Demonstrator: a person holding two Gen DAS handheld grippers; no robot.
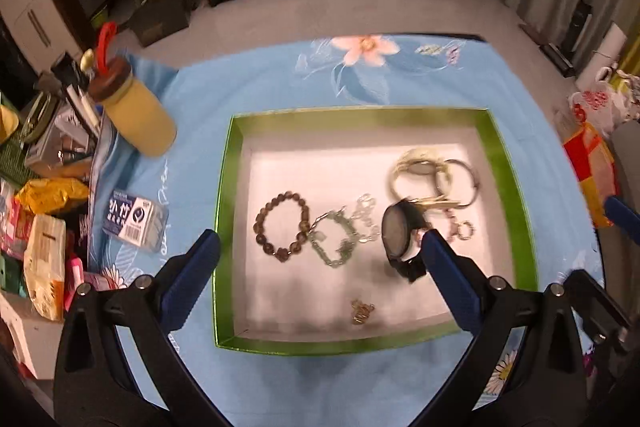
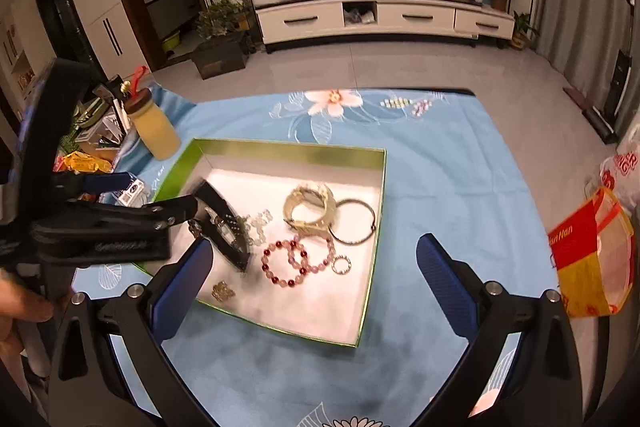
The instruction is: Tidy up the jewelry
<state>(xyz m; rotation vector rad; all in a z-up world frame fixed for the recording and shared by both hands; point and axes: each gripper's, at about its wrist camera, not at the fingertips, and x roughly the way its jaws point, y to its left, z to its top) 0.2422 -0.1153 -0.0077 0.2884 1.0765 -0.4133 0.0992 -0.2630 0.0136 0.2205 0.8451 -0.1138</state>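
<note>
Left wrist view: the left gripper (image 1: 320, 251) hangs over the green-walled tray (image 1: 224, 227) on the blue floral cloth (image 1: 280, 83), jaws spread wide and holding nothing.
Right finger: its blue pad sits against, or just in front of, the black watch (image 1: 400, 235); contact cannot be told.
Tray contents: a dark bead bracelet (image 1: 282, 227), a silver chain (image 1: 344, 231) touching it, a cream watch (image 1: 416, 167) overlapping a thin metal bangle (image 1: 460, 183), and a small gold piece (image 1: 362, 311) lying apart near the front wall.
Right wrist view: the right gripper (image 2: 316, 279) is also wide open and empty, low over the tray's near corner; a pink and red bead bracelet (image 2: 288, 263) and a little ring (image 2: 341, 263) lie just ahead of it.
Step in hand: probably picking one piece out of the tangled pile, most likely the black watch.
Next move: centre the left jaws on the watch strap, lower, then close without snagging the chain beside it.
</note>
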